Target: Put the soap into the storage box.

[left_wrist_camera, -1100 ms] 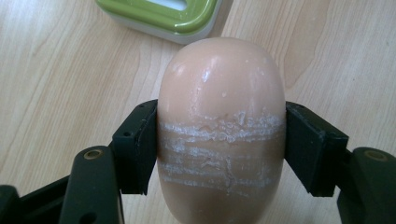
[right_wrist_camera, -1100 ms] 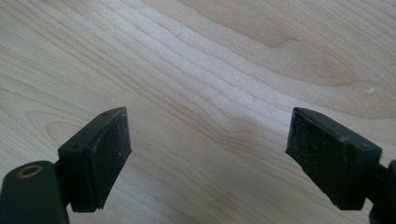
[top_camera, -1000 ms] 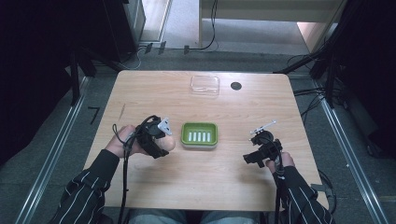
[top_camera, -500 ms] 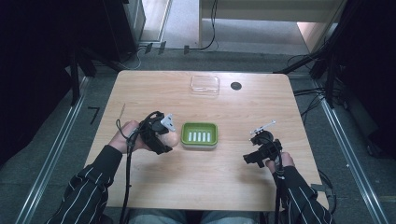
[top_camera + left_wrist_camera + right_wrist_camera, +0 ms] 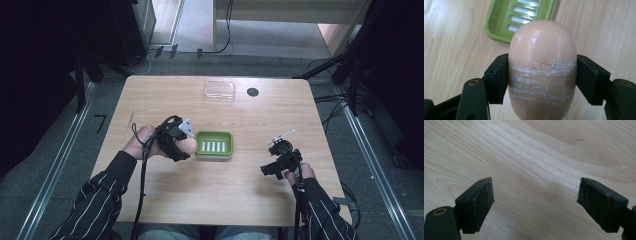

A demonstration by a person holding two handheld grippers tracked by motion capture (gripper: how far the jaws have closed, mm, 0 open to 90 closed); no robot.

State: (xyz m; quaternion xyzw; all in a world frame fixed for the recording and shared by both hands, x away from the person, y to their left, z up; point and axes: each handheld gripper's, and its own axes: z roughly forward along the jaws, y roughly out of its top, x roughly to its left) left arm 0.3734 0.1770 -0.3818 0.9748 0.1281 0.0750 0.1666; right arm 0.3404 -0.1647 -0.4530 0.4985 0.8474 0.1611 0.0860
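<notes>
A peach oval bar of soap (image 5: pixel 542 65), scored with whitish scrape lines, sits clamped between the jaws of my left gripper (image 5: pixel 542 77). In the high view that left gripper (image 5: pixel 186 146) hovers at the left edge of a green slotted soap dish (image 5: pixel 215 145), the soap (image 5: pixel 188 145) just touching its side. The soap dish (image 5: pixel 506 22) lies beyond the bar, upper left in the left gripper view. My right gripper (image 5: pixel 270 170) stands open over bare wood at the right front of the table, its pads (image 5: pixel 482 200) wide apart with nothing between them.
A clear plastic lid or box (image 5: pixel 219 91) lies at the table's far edge, with a dark round hole (image 5: pixel 253 92) beside it. The wooden table (image 5: pixel 210 200) has free room in front of the dish. Cables trail from both grippers toward the person's striped sleeves.
My left gripper has carried the soap rightward, closer to the green dish. The right gripper has stayed where it was, open.
</notes>
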